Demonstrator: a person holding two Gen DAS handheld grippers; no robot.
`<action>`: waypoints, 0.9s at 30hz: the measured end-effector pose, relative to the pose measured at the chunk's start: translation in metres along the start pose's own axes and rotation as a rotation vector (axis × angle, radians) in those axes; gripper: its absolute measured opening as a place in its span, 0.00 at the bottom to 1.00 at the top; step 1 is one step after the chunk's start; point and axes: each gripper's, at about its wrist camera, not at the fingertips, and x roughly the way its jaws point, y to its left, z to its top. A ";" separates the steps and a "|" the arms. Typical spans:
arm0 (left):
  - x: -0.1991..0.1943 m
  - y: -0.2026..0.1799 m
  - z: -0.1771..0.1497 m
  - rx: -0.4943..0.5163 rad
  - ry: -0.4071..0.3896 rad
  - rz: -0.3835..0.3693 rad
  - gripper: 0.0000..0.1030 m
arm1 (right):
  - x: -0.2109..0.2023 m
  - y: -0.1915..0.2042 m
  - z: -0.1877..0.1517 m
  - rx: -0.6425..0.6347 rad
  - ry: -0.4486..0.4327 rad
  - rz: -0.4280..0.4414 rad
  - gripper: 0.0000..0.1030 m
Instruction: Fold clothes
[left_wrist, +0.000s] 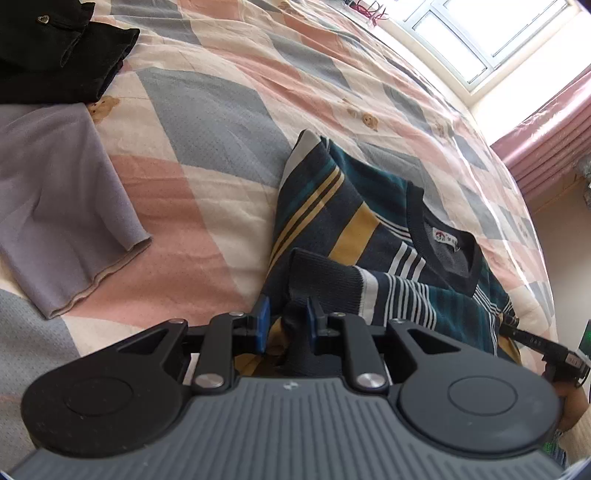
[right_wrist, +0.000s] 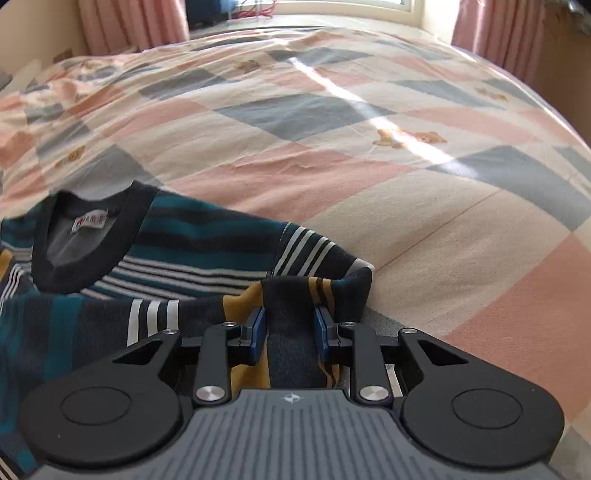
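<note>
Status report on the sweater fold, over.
Left gripper and right gripper both clamp striped sweater fabric. Sweater lies on the checked quilt, collar up. Lavender garment and black garment lie off left, apart.

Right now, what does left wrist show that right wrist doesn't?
Left wrist only: a folded black garment, a lavender garment lying flat, the window, and the right gripper at the sweater's far edge.
Right wrist only: a pink curtain at the far left, and open quilt past the sweater.
Both: the striped sweater with its neck label, the patchwork quilt, and each view's own jaws holding sweater fabric, left gripper included.
</note>
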 end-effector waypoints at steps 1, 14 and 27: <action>-0.003 0.001 0.000 -0.006 -0.002 -0.007 0.18 | -0.012 0.002 -0.001 0.008 -0.026 0.011 0.27; -0.005 0.017 -0.013 -0.271 0.055 -0.122 0.29 | -0.090 0.052 -0.083 -0.066 -0.080 -0.030 0.37; 0.000 -0.014 -0.028 0.181 -0.026 0.055 0.04 | -0.087 0.077 -0.090 -0.195 -0.038 -0.022 0.43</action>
